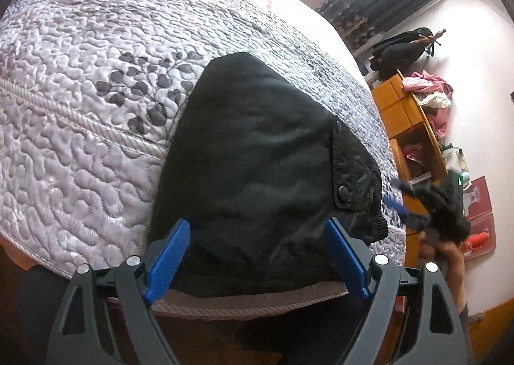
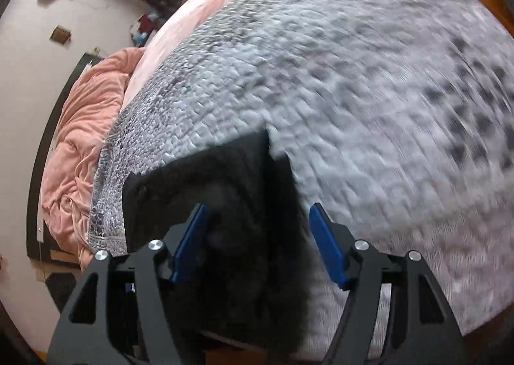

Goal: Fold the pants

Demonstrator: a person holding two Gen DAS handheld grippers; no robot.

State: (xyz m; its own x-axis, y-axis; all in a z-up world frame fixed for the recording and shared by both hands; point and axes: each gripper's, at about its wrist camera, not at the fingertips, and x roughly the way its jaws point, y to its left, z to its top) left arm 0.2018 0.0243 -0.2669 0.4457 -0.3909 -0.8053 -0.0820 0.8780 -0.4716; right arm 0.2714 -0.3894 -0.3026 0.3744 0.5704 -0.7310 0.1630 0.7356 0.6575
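Quilted grey fabric covered the bed [image 1: 80, 127], and the pants [image 1: 257, 156] lay on it at the near edge, probably put there so both grippers could reach them from the bedside. A pink blanket [image 2: 80, 146] was bunched at the far left in the right wrist view, well apart from the work. At the right of the left wrist view a wooden shelf [image 1: 408, 117] held loose clothes.

Black and slightly shiny, the pants sat as a compact bundle, seemingly folded over at least once, with a snap-buttoned pocket flap [image 1: 347, 178] facing up on the right side and an elastic edge beside it.

Over the bundle's near end, the left gripper [image 1: 257, 256] had its blue fingers spread wide and held nothing. Likewise spread and gripping nothing, the right gripper [image 2: 257, 239] hovered over the pants [image 2: 225, 188] in a blurred view. It also showed, blurred, at the right of the left view.
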